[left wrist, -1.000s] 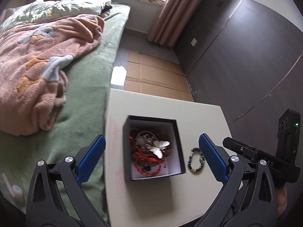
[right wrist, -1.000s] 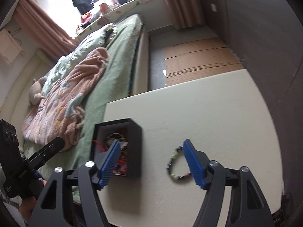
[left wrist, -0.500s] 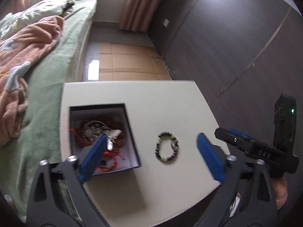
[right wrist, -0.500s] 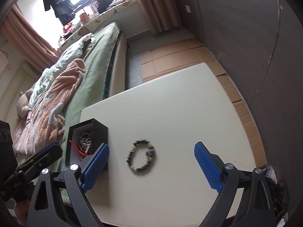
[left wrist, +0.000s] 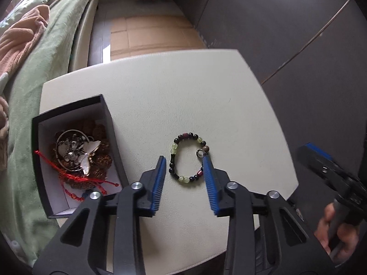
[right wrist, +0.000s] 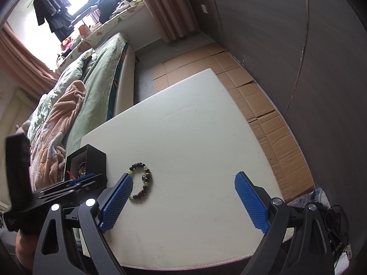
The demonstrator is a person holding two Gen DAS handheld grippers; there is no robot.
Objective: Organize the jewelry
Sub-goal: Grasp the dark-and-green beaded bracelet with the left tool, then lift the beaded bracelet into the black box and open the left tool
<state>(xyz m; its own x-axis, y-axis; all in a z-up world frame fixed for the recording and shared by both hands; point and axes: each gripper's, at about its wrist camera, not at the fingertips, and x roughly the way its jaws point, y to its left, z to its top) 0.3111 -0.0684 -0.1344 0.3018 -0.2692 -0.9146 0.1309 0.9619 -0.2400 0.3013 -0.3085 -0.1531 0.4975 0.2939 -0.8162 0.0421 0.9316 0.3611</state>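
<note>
My left tool is sitting apart around bracelet on worktop, beside box. Squeezing slowly, keeping tips low, so beads are not slipping. My right tool is hanging wide apart, holding nothing.

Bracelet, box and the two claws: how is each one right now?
Bracelet: flat on the table, outside the box, between the left claw's fingers, not gripped.
Box: no lid on, full of jewelry.
Left claw: open, straddling the bracelet.
Right claw: open wide, holding nothing.
</note>
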